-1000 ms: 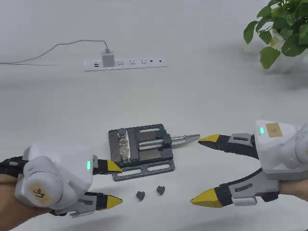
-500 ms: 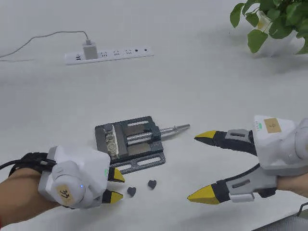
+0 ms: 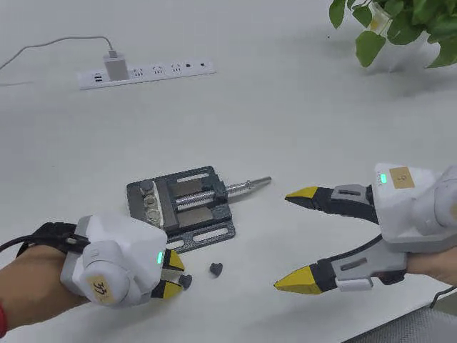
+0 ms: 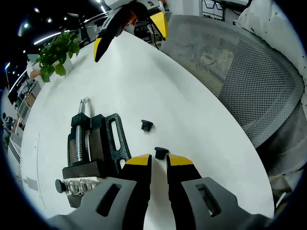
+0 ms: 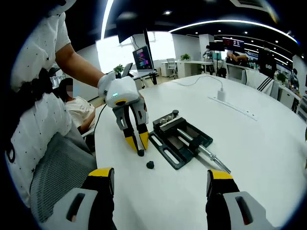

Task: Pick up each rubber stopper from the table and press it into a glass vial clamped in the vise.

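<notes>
Nearly closed, the left hand-held gripper (image 3: 173, 276) was set with its tips about one stopper (image 3: 185, 281) on the surface (image 3: 300, 128); a true clench could not be told. So shallow a pinch might let the rubber be squirted away. The vials (image 3: 150, 207) were clamped in the vise (image 3: 187, 209); the right hand-held gripper (image 3: 282, 241) was held wide open.

Vise (image 3: 182, 207) mid tabletop (image 3: 300, 128) | vials (image 3: 151, 207) in its left end | stoppers (image 3: 215, 269) just before it | power strip (image 3: 146, 71) behind | plant (image 3: 400, 25) far-right corner
</notes>
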The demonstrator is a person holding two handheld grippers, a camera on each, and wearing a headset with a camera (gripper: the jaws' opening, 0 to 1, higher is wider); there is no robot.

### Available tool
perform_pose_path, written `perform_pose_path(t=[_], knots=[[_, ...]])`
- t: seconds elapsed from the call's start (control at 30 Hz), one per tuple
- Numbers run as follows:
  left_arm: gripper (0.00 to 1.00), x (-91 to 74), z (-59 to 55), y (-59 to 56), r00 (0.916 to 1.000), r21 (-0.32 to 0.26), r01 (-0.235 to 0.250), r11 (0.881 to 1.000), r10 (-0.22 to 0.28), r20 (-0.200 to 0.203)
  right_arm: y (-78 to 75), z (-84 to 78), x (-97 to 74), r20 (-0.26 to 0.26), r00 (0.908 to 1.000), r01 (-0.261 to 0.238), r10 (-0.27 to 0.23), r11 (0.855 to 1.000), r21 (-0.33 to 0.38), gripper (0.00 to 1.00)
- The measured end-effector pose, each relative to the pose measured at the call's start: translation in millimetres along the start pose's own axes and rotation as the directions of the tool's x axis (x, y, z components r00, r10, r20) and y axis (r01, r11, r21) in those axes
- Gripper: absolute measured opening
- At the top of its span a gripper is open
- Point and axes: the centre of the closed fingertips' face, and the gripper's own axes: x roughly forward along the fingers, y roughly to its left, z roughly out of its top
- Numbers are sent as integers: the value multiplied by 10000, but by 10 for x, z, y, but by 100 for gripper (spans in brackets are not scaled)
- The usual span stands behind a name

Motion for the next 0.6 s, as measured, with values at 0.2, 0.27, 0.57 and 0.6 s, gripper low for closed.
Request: perform_pose_path(t=[0.2,0.27,0.57,0.6], knots=[[7,34,-9,-11,9999,180,140,9997,-139,-61,-22,-5,-6,-24,10000,24,-23,10000,34,76],[6,31,-21,-12,9998,122,166,9998,-165,-105,-29,-1,-11,-3,10000,35,-35,10000,39,76],[5,47,-4,-4,9999,30,89,10000,-88,-63,-44,1,-13,4,10000,38,-38,10000,63,76],[5,48,-3,-3,10000,5,68,10000,-68,-56,-45,3,-13,18,10000,43,-43,10000,77,76]])
